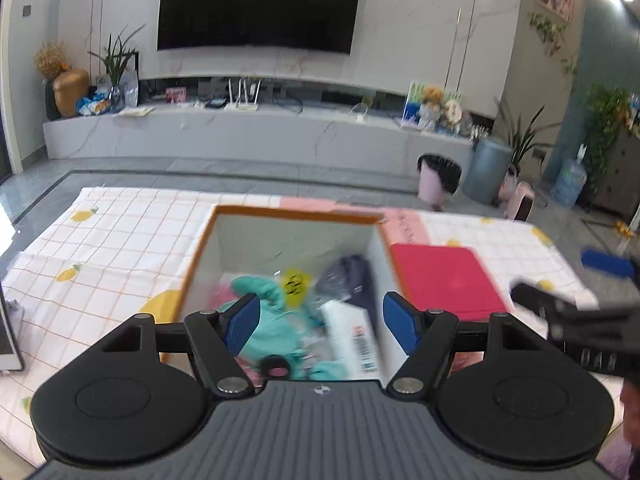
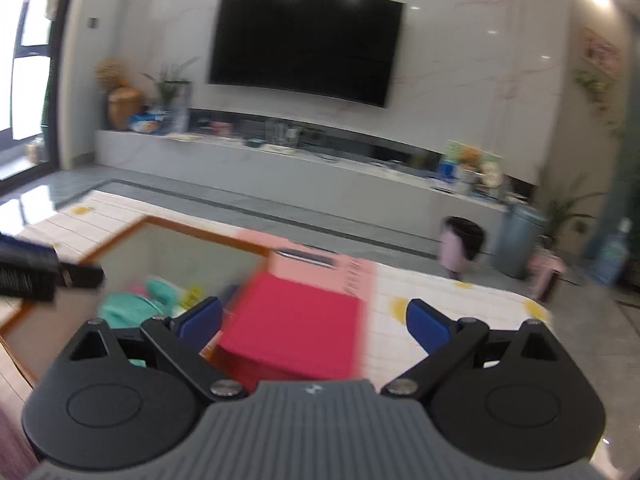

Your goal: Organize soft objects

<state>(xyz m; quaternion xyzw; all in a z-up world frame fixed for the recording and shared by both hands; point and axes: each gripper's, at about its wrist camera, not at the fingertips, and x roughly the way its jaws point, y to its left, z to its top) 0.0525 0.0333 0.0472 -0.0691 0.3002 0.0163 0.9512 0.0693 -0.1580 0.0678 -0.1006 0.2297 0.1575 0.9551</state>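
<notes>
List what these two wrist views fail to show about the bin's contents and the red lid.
- Storage bin floor: left wrist view, covered by the teal plush and packages.
- White package label: left wrist view, motion-blurred.
- Red lid: right wrist view, blurred; near edge behind the right gripper.
- Bin's near wall: both views, behind the grippers.

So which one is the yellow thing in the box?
Find the open box with the orange rim on the checked cloth. Inside lies a heap of soft things. The yellow thing sits between the teal cloth and the dark pouch, bearing black marks.
</notes>
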